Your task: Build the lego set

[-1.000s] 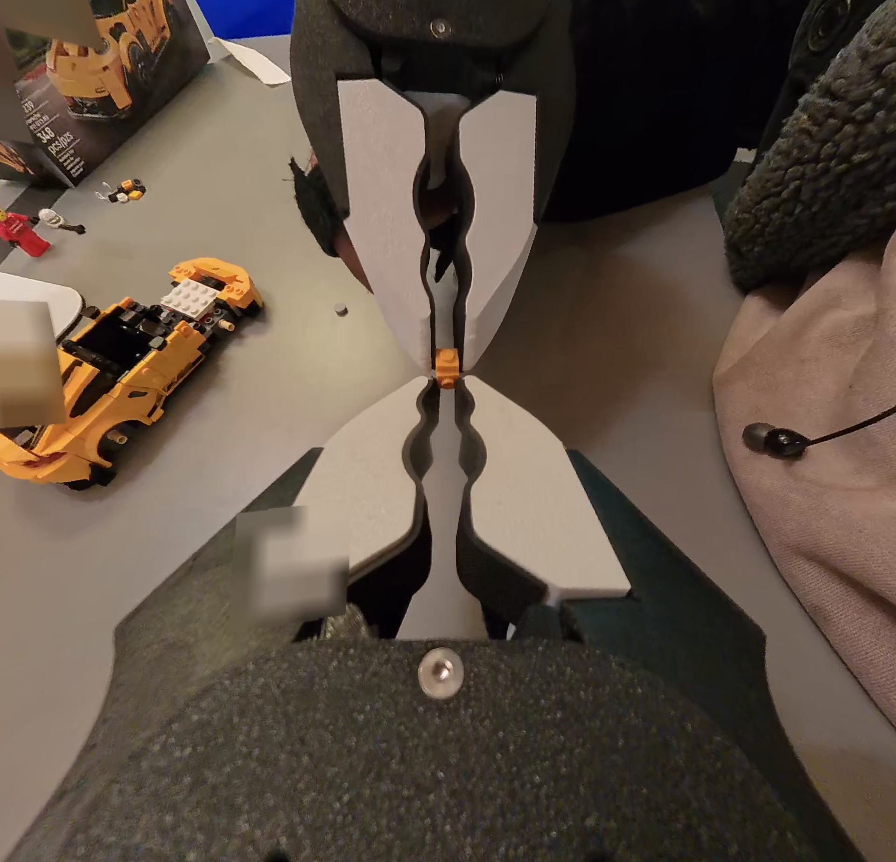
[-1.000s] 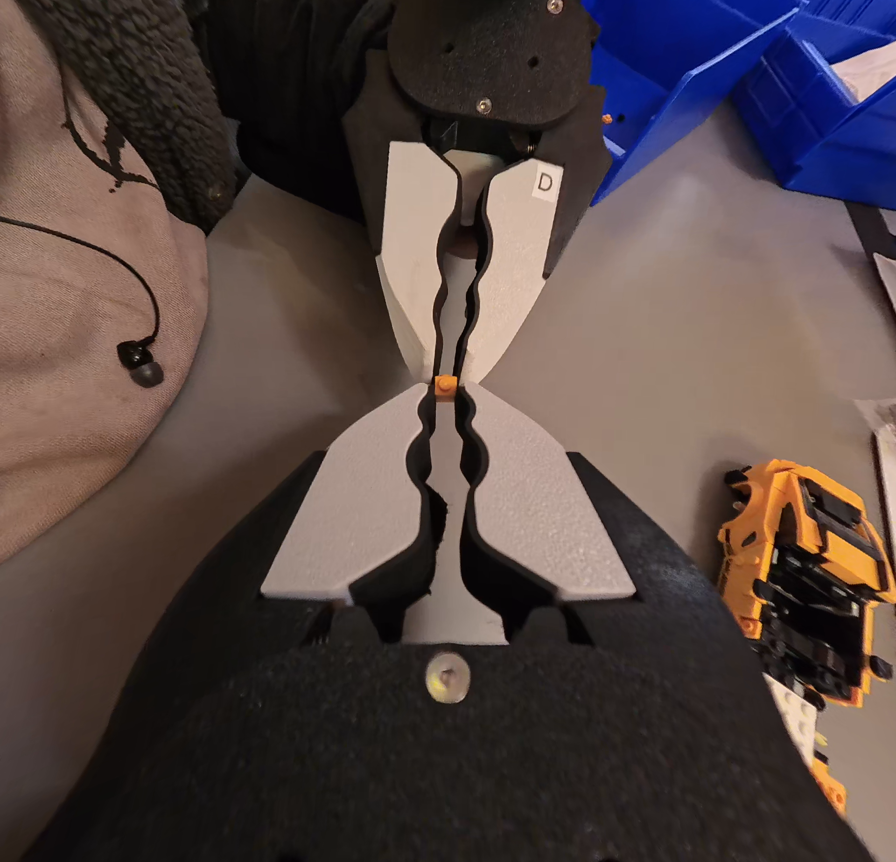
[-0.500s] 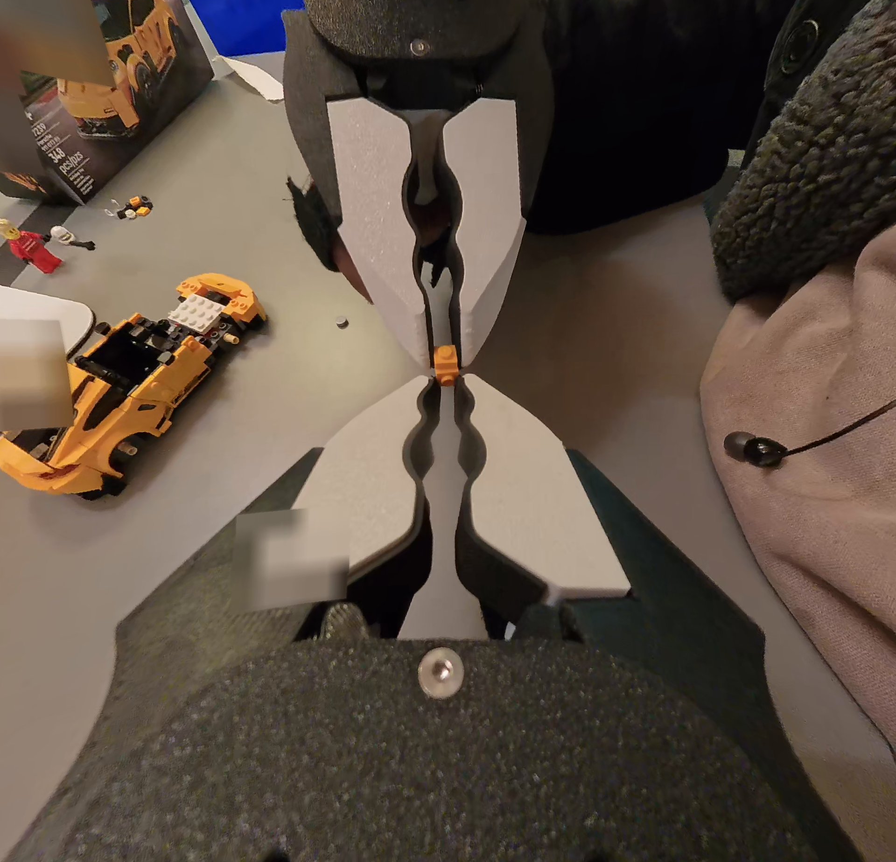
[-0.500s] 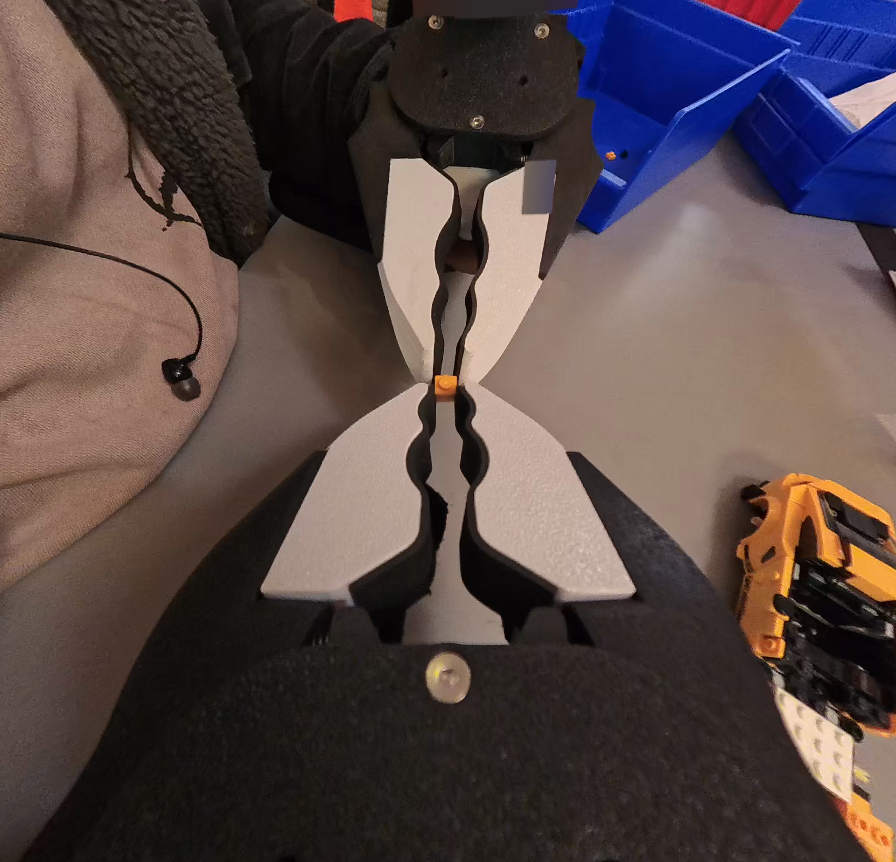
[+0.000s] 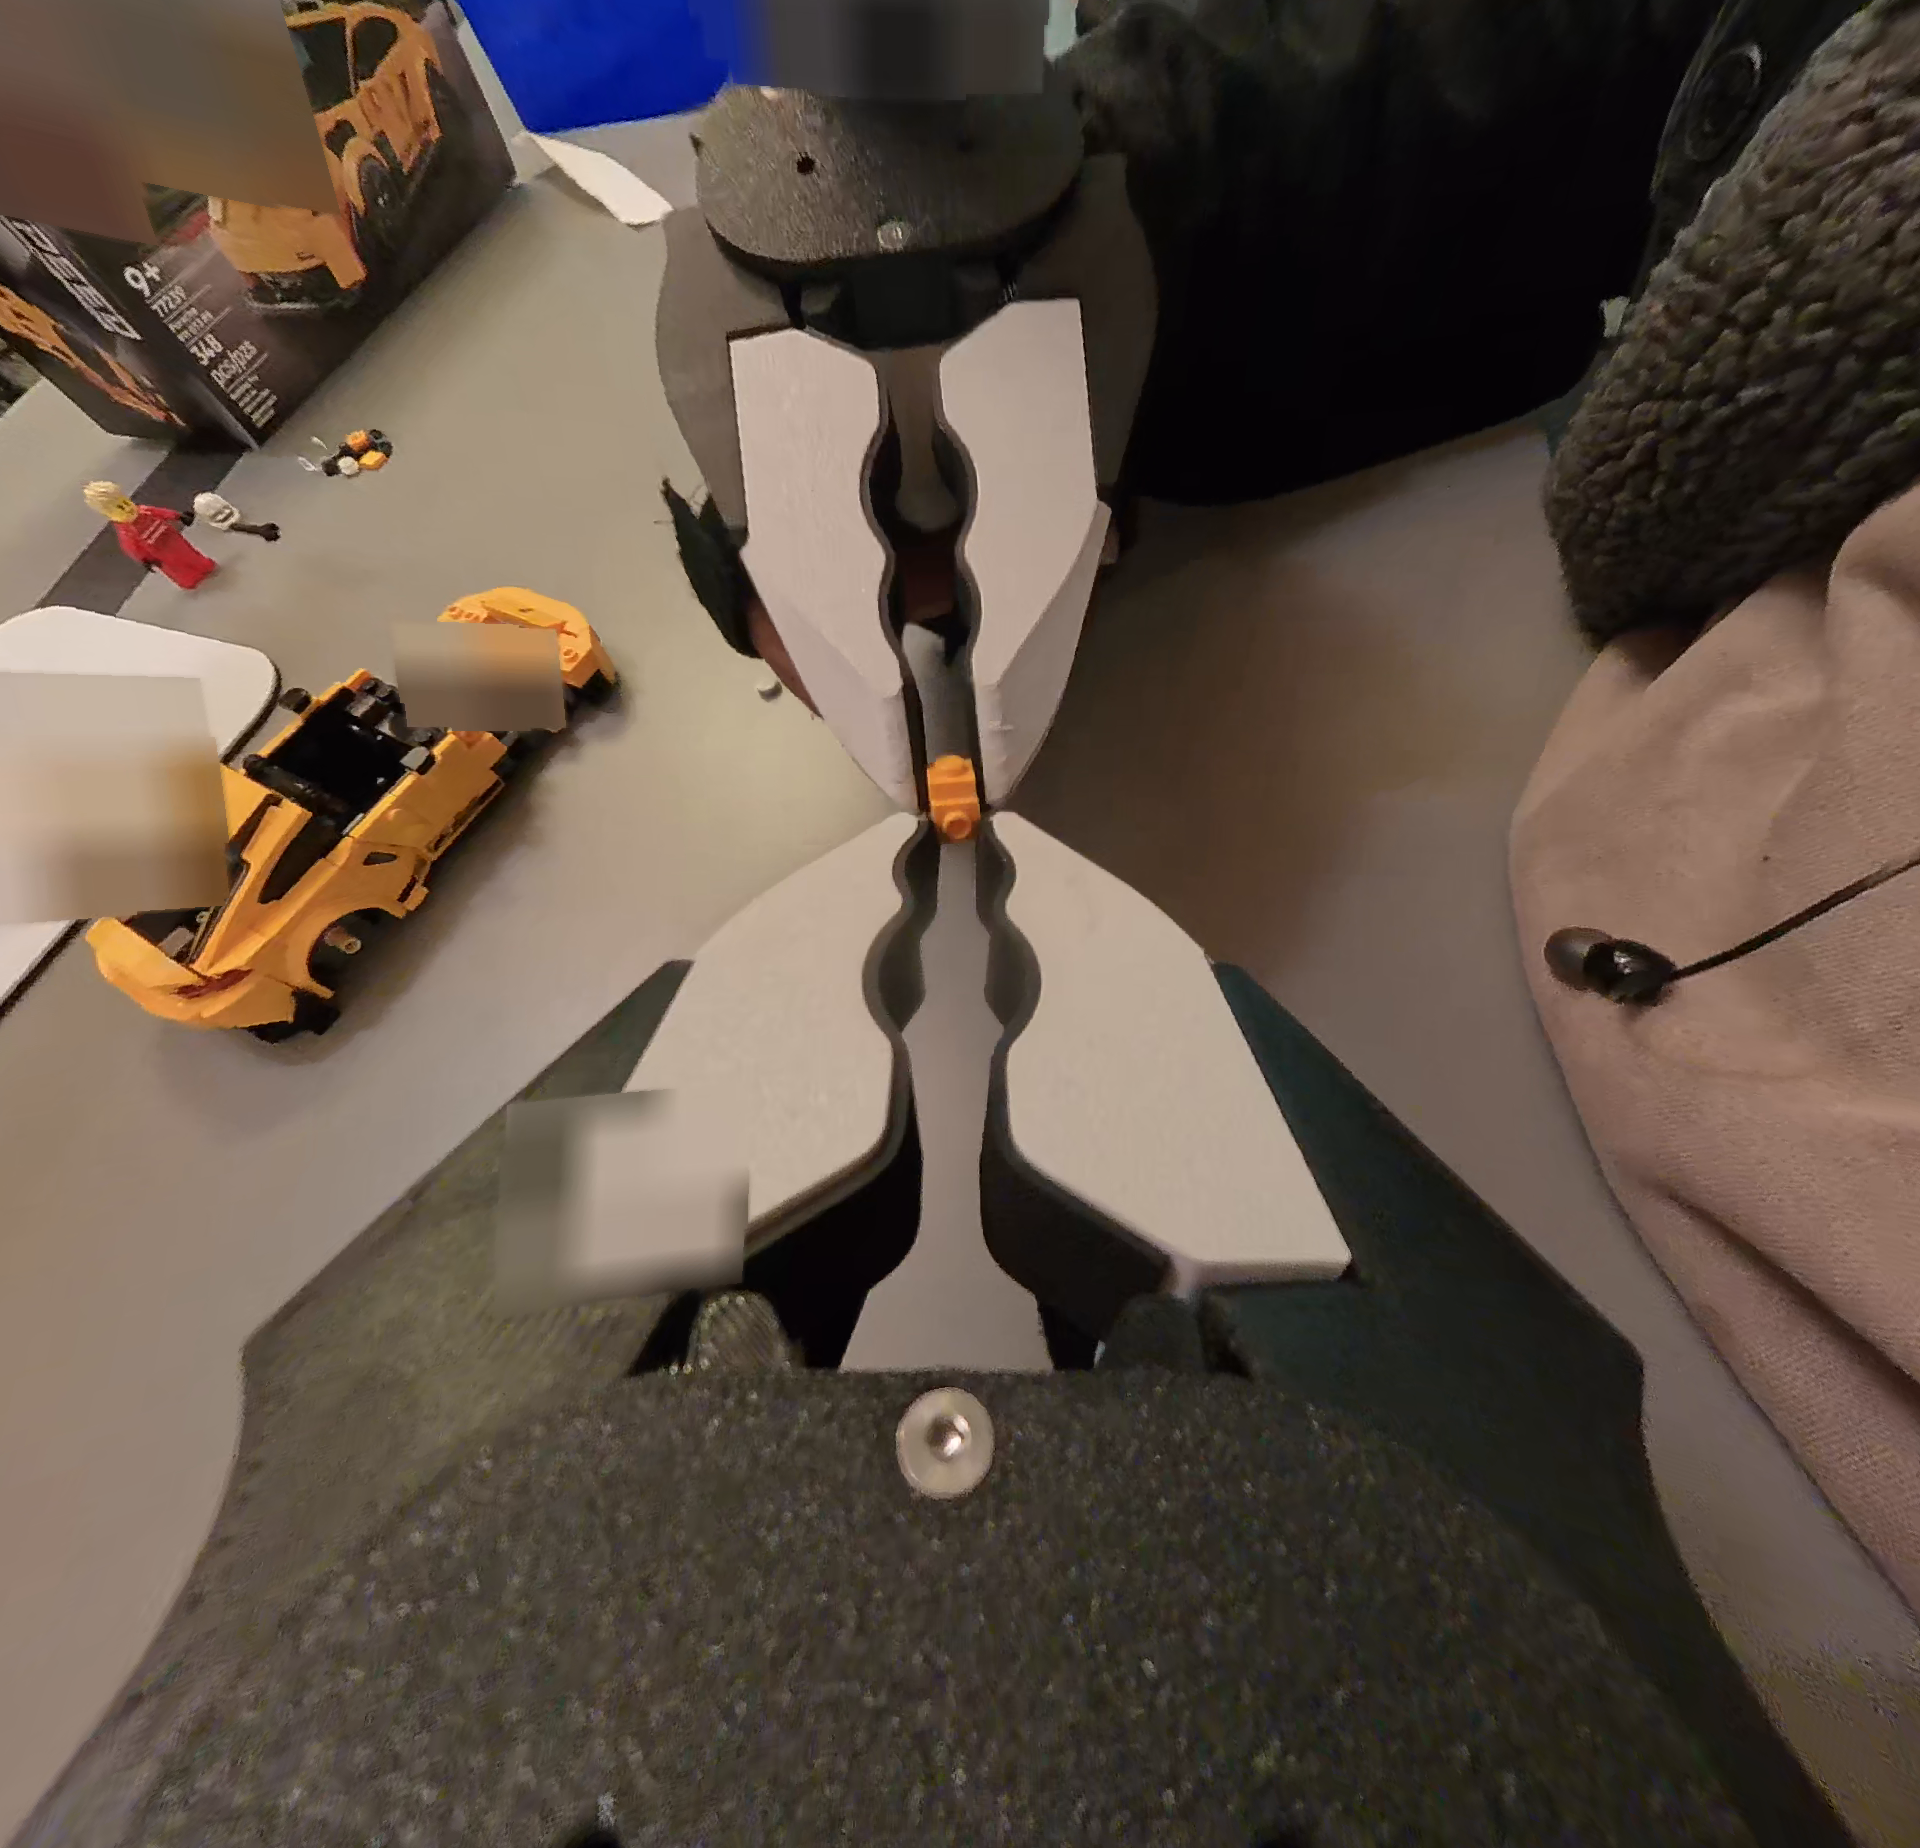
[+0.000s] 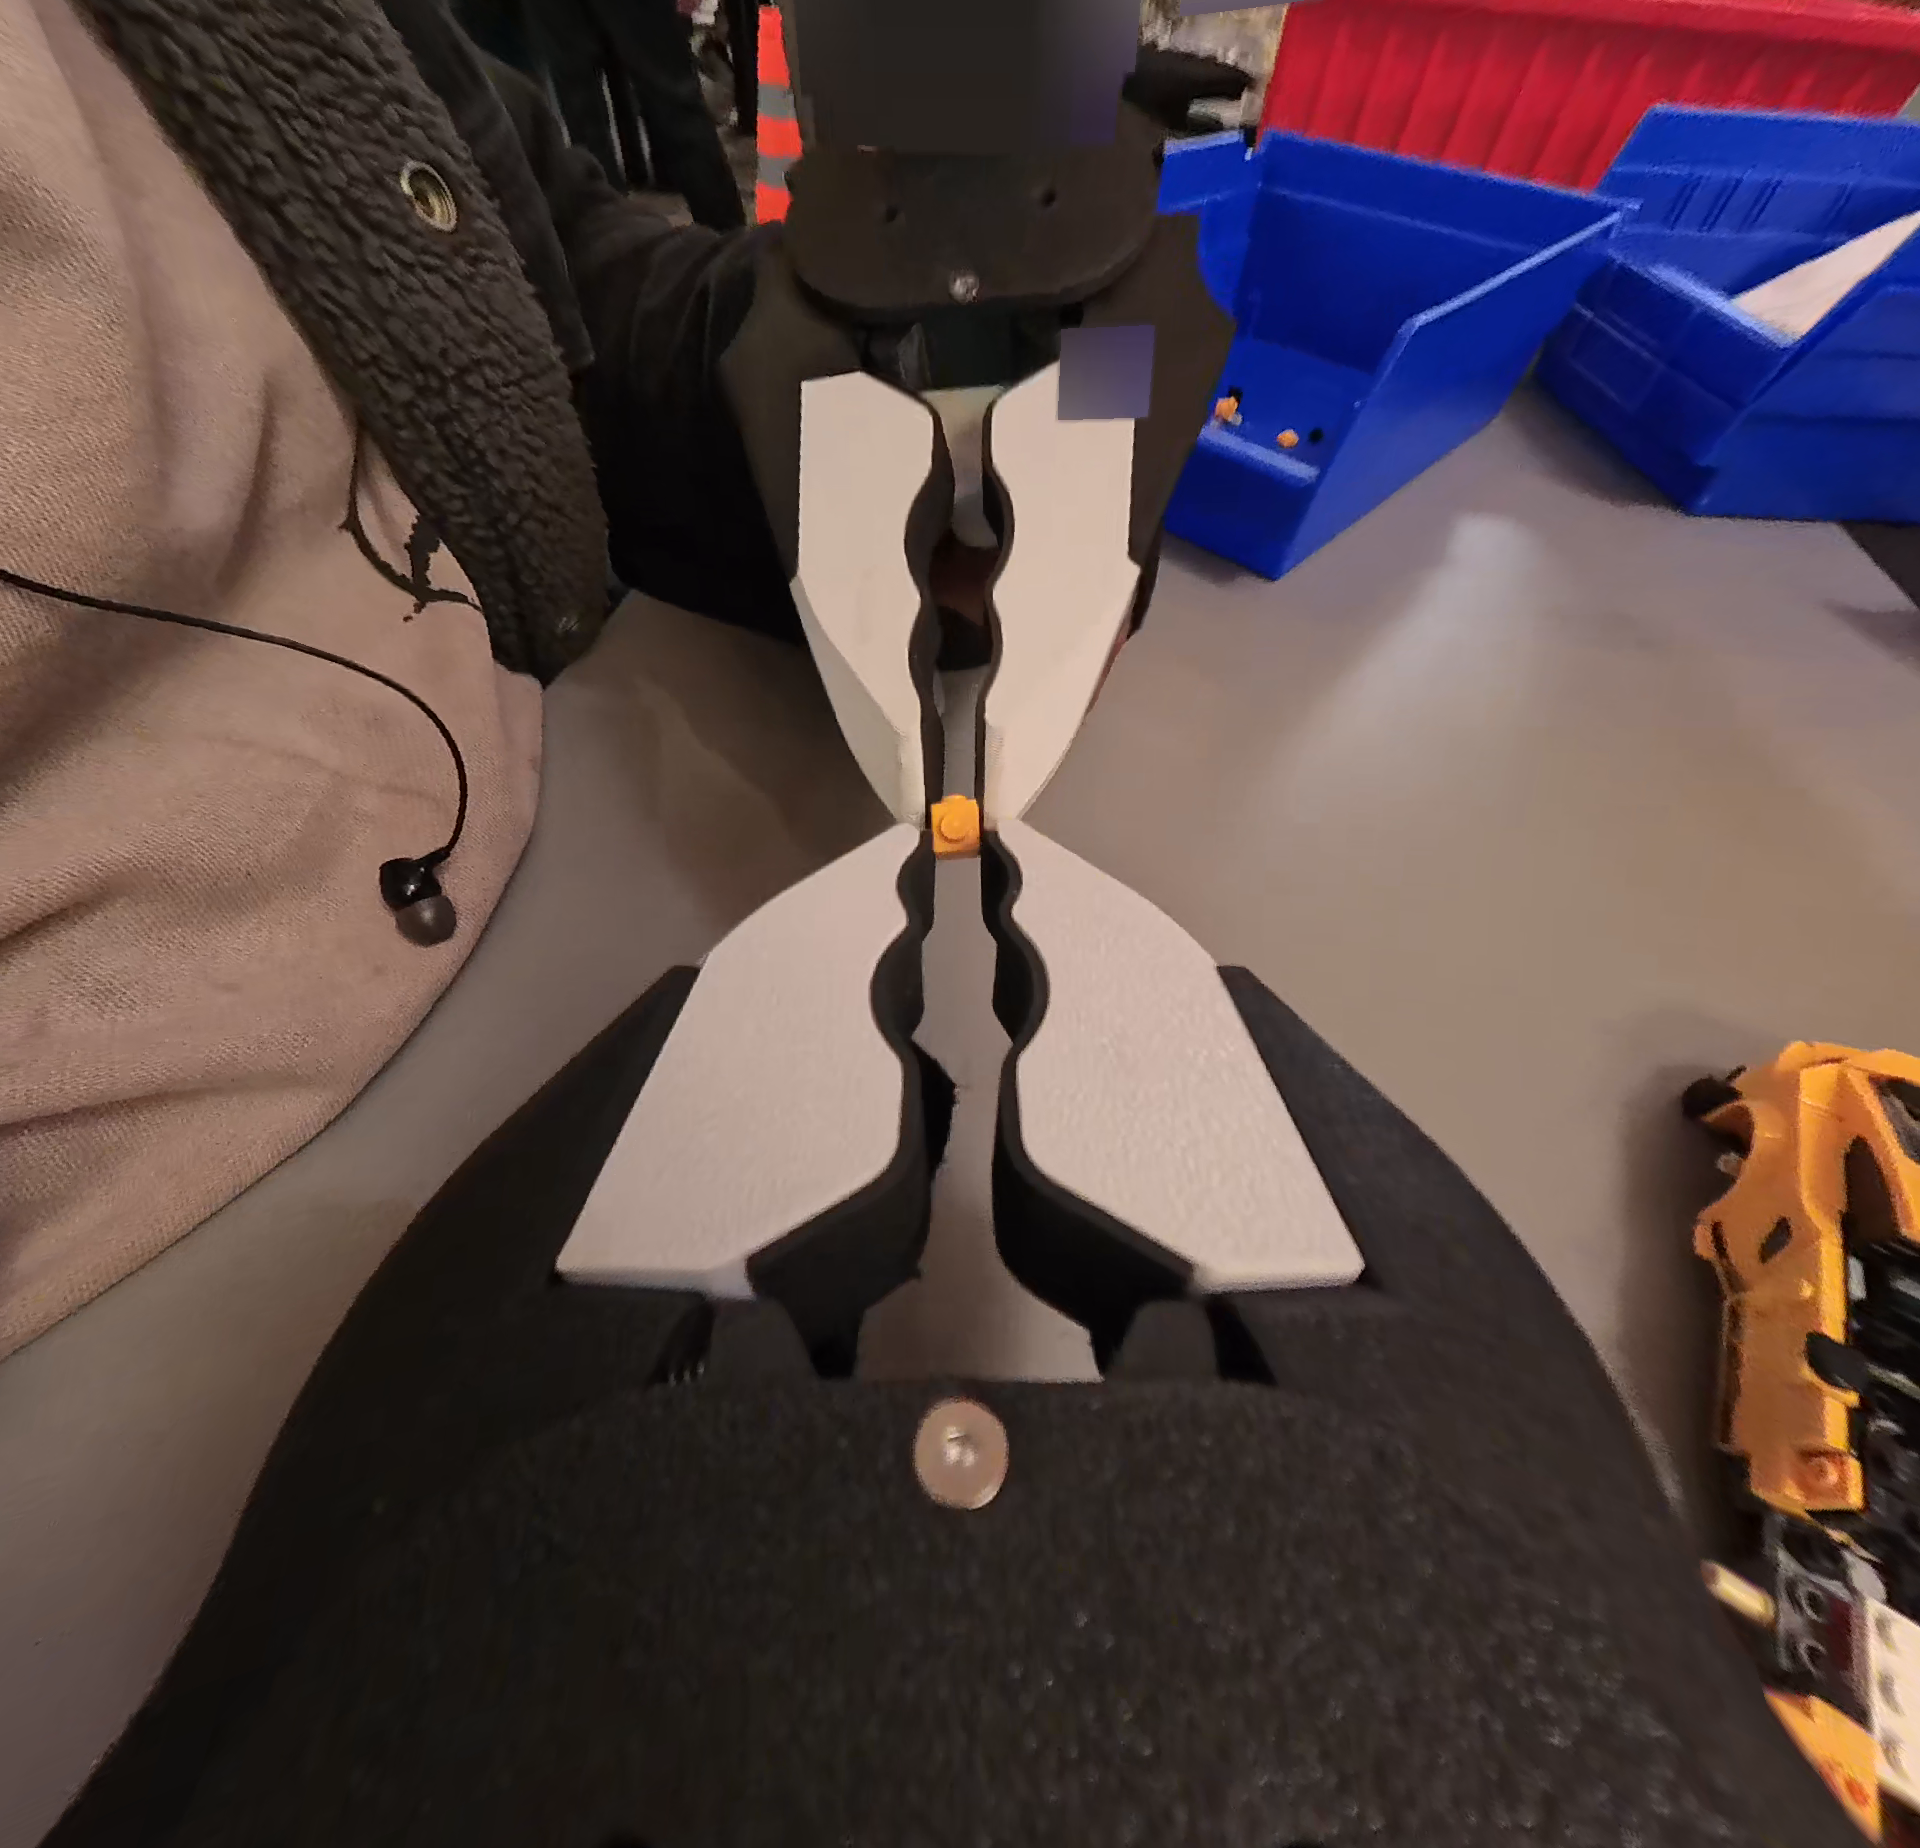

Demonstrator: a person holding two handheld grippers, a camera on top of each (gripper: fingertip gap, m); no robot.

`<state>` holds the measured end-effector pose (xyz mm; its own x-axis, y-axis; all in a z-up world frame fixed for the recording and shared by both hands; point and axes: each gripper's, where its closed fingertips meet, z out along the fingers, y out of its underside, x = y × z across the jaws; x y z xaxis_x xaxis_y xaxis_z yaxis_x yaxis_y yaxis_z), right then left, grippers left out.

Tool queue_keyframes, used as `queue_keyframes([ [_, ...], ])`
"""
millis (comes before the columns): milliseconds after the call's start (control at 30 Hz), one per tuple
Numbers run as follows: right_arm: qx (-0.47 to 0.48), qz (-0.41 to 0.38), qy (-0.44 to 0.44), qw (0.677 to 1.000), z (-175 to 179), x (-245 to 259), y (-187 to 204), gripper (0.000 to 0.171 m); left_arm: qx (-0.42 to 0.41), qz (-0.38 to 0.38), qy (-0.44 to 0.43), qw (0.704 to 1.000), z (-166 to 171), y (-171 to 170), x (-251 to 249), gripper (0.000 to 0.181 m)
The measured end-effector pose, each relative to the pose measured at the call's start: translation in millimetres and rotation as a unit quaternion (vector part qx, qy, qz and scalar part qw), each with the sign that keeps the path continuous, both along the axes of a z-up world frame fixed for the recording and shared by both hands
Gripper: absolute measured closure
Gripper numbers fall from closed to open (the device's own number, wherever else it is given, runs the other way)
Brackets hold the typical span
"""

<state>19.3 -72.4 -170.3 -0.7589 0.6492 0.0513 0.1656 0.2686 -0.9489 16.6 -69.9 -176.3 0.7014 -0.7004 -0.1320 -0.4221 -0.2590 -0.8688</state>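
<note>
A small orange lego piece (image 5: 953,799) is pinched where my two grippers meet tip to tip above the grey table (image 5: 520,1123). In the left wrist view my left gripper (image 5: 951,837) comes up from below, shut on the piece, and the right gripper closes on it from above. In the right wrist view the piece (image 6: 955,827) sits at the tips of my right gripper (image 6: 956,848), also shut on it, with the left gripper opposite. The part-built orange and black car (image 5: 343,822) lies on the table to the left and shows at the right edge of the right wrist view (image 6: 1808,1279).
The set's box (image 5: 260,240), a red minifigure (image 5: 156,541) and a few loose small parts (image 5: 358,453) lie at the far left. Blue bins (image 6: 1403,344) stand at the back right. A person's jacket with a dangling earbud (image 5: 1600,967) is close by. My two grippers' fingertips are within a few centimetres of each other.
Both grippers have tilted upward together, still tip to tip on the orange piece. More of the room behind and the blue bins now show. The grip is unchanged.
</note>
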Motion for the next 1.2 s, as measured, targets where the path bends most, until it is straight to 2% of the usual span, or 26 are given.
queue_keyframes([
  [300,0.098,-0.010,-0.036,0.994,-17.4,0.2,-2.9,0.163,-0.028,-0.005,0.060,0.998,-21.2,-2.9,-2.3,0.174],
  [500,0.164,-0.026,-0.030,0.986,-28.7,-3.4,-2.5,0.164,-0.061,-0.003,0.057,0.997,-34.8,-3.3,-5.8,0.174],
  [900,0.096,0.003,-0.022,0.995,-18.5,3.5,-7.0,0.164,-0.074,-0.030,0.012,0.997,-30.7,-7.1,1.9,0.175],
  [933,0.069,0.010,-0.014,0.997,-9.9,5.4,-8.7,0.164,-0.088,-0.026,0.034,0.995,-38.6,-8.4,-3.1,0.176],
  [967,-0.007,0.013,0.013,1.000,21.4,8.3,-6.3,0.164,-0.128,-0.007,0.109,0.986,-64.4,-12.3,-21.7,0.175],
  [1000,-0.028,0.007,0.030,0.999,43.1,11.7,4.6,0.164,-0.134,-0.005,0.109,0.985,-73.7,-14.8,-26.9,0.175],
  [1033,0.033,-0.020,0.037,0.999,39.3,10.9,17.1,0.164,-0.100,0.002,0.053,0.994,-52.8,-8.9,-20.8,0.176],
  [1067,0.065,-0.038,0.036,0.997,30.8,10.1,22.9,0.163,-0.055,0.014,0.034,0.998,-30.4,-0.9,-20.4,0.176],
  [1100,0.050,-0.037,0.025,0.998,25.0,11.5,21.9,0.164,-0.049,0.018,0.030,0.998,-22.1,2.9,-21.4,0.176],
  [1200,0.069,-0.036,-0.017,0.997,4.8,9.2,25.7,0.164,-0.077,0.016,0.032,0.996,-33.9,0.0,-22.2,0.175],
])
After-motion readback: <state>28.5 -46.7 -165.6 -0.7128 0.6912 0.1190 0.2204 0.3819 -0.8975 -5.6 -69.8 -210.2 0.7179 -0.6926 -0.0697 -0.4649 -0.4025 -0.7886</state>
